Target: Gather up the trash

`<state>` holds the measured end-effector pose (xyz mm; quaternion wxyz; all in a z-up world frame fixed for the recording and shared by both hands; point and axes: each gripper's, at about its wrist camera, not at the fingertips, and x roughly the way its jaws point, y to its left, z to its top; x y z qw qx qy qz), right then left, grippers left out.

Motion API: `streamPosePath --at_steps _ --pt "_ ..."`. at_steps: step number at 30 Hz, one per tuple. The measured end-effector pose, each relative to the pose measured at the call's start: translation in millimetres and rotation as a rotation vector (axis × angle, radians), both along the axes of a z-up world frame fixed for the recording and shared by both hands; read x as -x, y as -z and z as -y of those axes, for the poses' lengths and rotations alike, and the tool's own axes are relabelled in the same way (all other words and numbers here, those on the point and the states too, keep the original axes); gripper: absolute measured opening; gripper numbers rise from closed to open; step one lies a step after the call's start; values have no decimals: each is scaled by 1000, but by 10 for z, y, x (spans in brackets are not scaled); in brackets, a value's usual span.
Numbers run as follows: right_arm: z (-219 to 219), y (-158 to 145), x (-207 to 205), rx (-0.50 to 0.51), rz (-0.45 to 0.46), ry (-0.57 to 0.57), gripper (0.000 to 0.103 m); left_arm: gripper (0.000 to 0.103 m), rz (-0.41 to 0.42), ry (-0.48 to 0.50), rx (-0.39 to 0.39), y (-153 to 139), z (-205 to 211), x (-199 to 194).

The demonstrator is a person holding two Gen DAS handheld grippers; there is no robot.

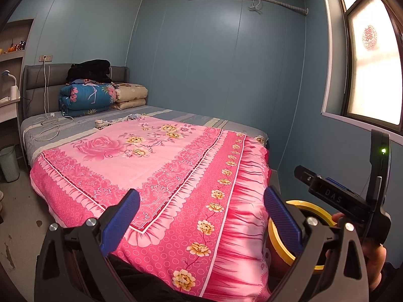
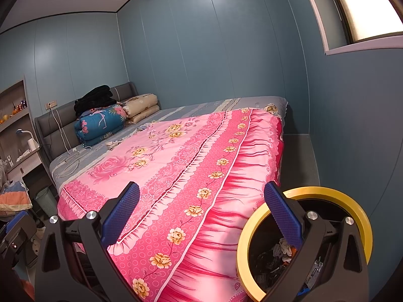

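1. Left gripper (image 1: 201, 216): jaws apart, empty, over pink bedspread (image 1: 141, 166).
2. Right gripper (image 2: 201, 216): jaws apart, empty.
3. Yellow-rimmed trash bin (image 2: 299, 195) just right of and below right gripper, trash (image 2: 274, 259) inside.

A pink floral bedspread (image 1: 156, 166) covers the bed, folded quilts (image 1: 88, 98) at its headboard (image 1: 37, 80).

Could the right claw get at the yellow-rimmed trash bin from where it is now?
Probably yes. The right claw is open and empty, and the yellow-rimmed trash bin sits just beneath its right finger, mouth uncovered. Nothing lies between them; the pink bedspread is off to the left.
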<state>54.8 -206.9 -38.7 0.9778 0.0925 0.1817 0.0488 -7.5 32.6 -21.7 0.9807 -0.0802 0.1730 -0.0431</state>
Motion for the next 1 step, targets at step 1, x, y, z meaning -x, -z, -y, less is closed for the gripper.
streamPosePath --at_steps 1 --pt "0 -1 -1 -1 0 0 95 95 -1 -2 0 0 2 -1"
